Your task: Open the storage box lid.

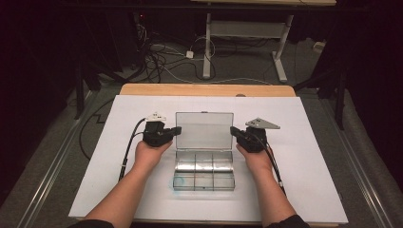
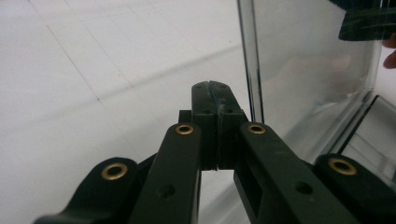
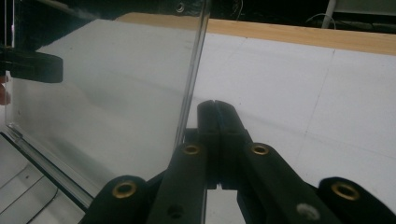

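A clear plastic box (image 1: 204, 164) is set in the middle of a white sheet (image 1: 95, 180) on the table, its lid (image 1: 204, 130) stood upright at the far side. The left gripper (image 1: 177, 130) is held at the lid's left edge and the right gripper (image 1: 233, 130) at its right edge, so the lid appears to be steadied or nudged from both sides at once. Both pairs of jaws are pressed fully together with nothing between them; in the left gripper view the left gripper (image 2: 214, 86) is seen just beside the lid's edge (image 2: 252, 70), and in the right gripper view the right gripper (image 3: 215, 103) sits likewise beside the lid's edge (image 3: 194, 65) (whether the tips actually touch the plastic cannot be told). Closed jaws are judged to serve here as blunt pushers, suited to tipping a lid rather than gripping it.

The box is divided into small compartments in two rows. They look empty; only glare is seen on the far row.
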The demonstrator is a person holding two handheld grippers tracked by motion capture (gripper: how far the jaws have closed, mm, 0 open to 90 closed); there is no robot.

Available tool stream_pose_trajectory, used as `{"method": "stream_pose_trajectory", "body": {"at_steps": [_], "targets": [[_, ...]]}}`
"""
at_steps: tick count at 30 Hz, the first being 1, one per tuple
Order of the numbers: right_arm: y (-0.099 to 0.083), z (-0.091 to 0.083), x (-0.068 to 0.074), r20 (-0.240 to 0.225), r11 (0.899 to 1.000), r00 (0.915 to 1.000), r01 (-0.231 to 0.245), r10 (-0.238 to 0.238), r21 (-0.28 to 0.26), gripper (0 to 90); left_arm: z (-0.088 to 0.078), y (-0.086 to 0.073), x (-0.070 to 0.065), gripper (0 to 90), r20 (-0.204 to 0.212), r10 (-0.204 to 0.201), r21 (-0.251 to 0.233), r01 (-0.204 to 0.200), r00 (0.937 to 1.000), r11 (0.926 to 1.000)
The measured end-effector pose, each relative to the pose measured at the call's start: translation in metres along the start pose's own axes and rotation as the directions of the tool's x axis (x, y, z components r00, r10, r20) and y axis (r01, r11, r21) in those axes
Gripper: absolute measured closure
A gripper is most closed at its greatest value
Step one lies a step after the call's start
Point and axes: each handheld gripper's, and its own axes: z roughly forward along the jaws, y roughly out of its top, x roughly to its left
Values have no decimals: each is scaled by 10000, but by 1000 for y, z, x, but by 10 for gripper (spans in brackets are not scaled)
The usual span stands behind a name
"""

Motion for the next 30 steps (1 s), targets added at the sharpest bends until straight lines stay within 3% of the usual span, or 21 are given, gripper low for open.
{"method": "stream_pose_trajectory", "body": {"at_steps": [14,19,30], "targets": [[-10,17,-6,244,9944,9996,-189,165,1042,900,14,-8,7,876,-303,-149,900,176,9994,9958],[-12,22,-3,430,9857,9987,188,-264,1673,900,21,-10,9,877,-375,-228,1370,277,9990,9902],[-17,26,-3,546,9731,9984,12,-141,2304,900,25,-14,6,877,-654,137,2095,3,9978,9778]]}}
